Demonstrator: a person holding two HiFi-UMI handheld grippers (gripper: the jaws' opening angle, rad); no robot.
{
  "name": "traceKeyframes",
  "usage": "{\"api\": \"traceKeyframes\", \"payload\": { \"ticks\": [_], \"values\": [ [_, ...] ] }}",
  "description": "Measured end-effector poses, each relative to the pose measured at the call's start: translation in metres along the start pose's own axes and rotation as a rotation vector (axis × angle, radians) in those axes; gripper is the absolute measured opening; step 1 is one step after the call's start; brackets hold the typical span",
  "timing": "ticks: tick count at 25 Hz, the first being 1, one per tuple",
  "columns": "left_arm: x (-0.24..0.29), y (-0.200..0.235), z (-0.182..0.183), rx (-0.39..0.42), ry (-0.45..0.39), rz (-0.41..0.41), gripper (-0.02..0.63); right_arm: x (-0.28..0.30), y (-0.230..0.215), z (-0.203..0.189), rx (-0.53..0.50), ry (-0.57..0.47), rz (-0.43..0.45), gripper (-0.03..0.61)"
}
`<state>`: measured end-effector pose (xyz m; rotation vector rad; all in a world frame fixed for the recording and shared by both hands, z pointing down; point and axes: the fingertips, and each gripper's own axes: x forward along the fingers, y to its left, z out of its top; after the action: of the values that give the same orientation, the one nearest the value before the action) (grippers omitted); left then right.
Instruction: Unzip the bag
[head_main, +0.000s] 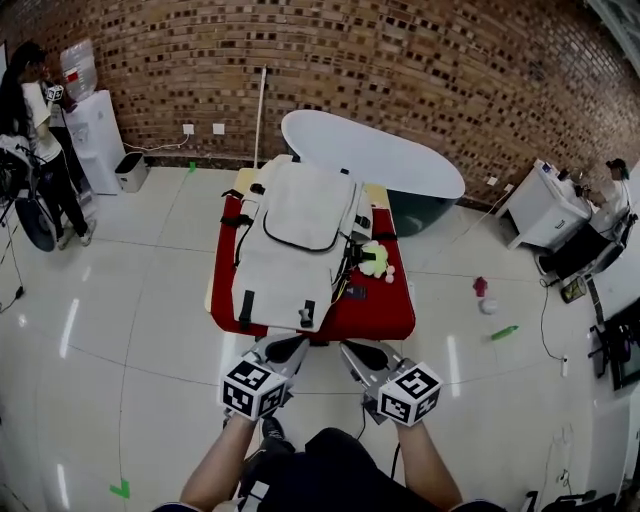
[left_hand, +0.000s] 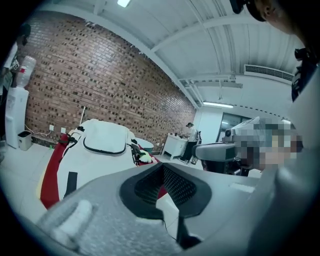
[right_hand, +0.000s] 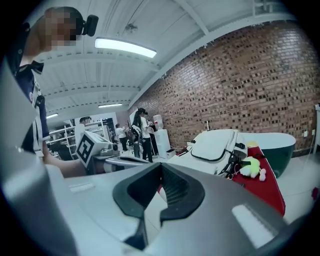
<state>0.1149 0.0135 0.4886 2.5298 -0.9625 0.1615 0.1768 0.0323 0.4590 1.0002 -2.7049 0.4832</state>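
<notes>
Here's the white backpack (head_main: 298, 240), lying flat along a red-covered table (head_main: 388, 316) in the middle of the room, its front pocket facing up. A dark curved zipper line (head_main: 300, 246) runs round the bottom of that pocket. Black straps and buckles show along the backpack's sides and at its near end. Just beside it on the red cover, on the person's right, sits a green and white plush toy (head_main: 375, 260), with a tangle of dark cords between toy and backpack.

Down at the near edge of the table, both tools are up. The left gripper (head_main: 285, 349) has its jaws pressed together with nothing between them, and its own view confirms it: the left gripper (left_hand: 162, 167) is closed on air, with the backpack (left_hand: 102, 144) well ahead of it. Same story on the other side: the right gripper (head_main: 362, 355) is closed and empty too, apart from the backpack. From the right gripper view, the right gripper (right_hand: 161, 168) looks toward the backpack (right_hand: 215, 144) and the plush toy (right_hand: 250, 166).

Beyond the table stands a big oval tub (head_main: 375, 155) against the brick wall (head_main: 400, 70). A person (head_main: 40, 130) stands far left, another person (head_main: 610, 195) far right
</notes>
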Motion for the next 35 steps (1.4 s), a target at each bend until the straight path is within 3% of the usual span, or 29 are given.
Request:
{"api": "traceKeyframes", "payload": {
  "ticks": [9,15,23,24,25,26,29,33,34,35],
  "values": [
    [0.042,0.068,0.008,-0.029,0.043,0.027,0.002,0.066,-0.071,0.005,-0.011,0.039,-0.027,0.005],
    [0.079,0.108,0.026,-0.027,0.082,0.096,0.002,0.112,-0.151,0.02,-0.048,0.052,-0.041,0.005],
    [0.105,0.153,0.021,-0.027,0.196,0.197,0.002,0.173,-0.26,0.02,-0.147,0.143,-0.133,0.002],
    [0.107,0.157,0.021,-0.03,0.205,0.205,0.002,0.179,-0.269,0.018,-0.156,0.162,-0.139,0.006],
    [0.109,0.163,0.02,-0.031,0.214,0.215,0.002,0.185,-0.276,0.015,-0.17,0.184,-0.144,0.079],
    [0.11,0.168,0.02,-0.029,0.22,0.226,0.002,0.191,-0.283,0.012,-0.192,0.21,-0.15,0.095],
    [0.114,0.188,0.022,-0.003,0.234,0.251,0.003,0.21,-0.297,0.0,-0.28,0.295,-0.179,0.083],
    [0.118,0.214,0.016,0.069,0.308,0.219,0.005,0.227,-0.304,-0.023,-0.35,0.456,-0.207,0.083],
    [0.117,0.219,0.013,0.071,0.338,0.198,0.081,0.231,-0.306,-0.029,-0.371,0.496,-0.22,0.083],
    [0.116,0.223,0.01,0.069,0.362,0.173,0.103,0.232,-0.309,-0.034,-0.392,0.533,-0.24,0.082]
  ]
}}
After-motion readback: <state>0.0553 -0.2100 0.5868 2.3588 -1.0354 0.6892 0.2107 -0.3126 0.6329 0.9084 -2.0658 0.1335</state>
